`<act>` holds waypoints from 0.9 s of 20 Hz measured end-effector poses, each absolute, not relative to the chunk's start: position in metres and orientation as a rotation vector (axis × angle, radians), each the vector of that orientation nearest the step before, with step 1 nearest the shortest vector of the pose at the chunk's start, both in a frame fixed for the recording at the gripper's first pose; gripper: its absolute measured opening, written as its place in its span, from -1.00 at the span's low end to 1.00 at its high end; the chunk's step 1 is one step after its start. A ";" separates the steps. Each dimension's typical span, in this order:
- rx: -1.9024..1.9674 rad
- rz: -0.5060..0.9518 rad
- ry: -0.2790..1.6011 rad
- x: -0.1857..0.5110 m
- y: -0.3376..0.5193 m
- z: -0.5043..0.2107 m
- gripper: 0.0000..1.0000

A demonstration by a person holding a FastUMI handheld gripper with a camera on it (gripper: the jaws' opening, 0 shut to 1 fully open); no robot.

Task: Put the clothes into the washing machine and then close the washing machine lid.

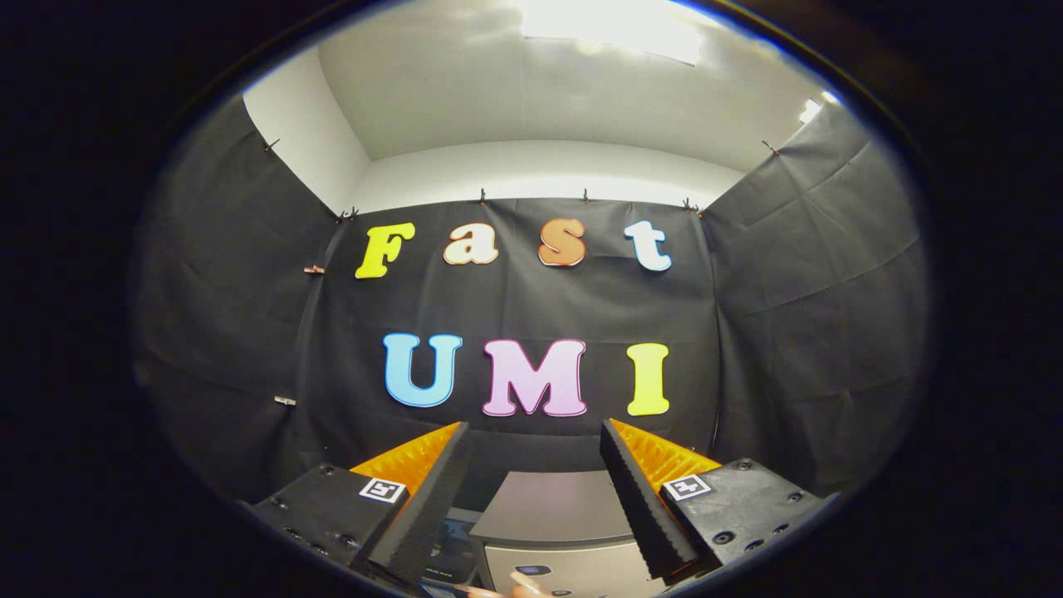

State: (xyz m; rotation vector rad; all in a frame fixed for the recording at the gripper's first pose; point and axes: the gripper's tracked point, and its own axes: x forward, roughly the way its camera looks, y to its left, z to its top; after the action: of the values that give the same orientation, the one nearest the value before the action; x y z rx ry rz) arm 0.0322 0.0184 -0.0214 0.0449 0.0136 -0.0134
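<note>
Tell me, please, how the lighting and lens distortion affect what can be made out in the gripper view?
In the gripper view, the ceiling light is blown out to white glare; the fisheye lens bows the booth wall and ceiling lines; the open gripper is sharp, nothing between its fingers; the grey washing machine below and beyond them sits dim but readable.

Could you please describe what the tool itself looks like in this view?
The tool has two wedge-shaped fingers with finely ribbed inner faces. Each sits on a dark block with screw holes and carries a small square black-and-white marker.
</note>
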 end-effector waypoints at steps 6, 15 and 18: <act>0.033 0.000 -0.019 0.020 0.022 -0.012 0.94; 0.033 -0.022 -0.027 0.016 0.013 -0.010 0.94; 0.037 -0.021 -0.027 0.015 0.012 -0.010 0.93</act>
State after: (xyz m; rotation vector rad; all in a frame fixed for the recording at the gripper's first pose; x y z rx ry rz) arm 0.0149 0.0117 -0.0097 0.0374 -0.0266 -0.0214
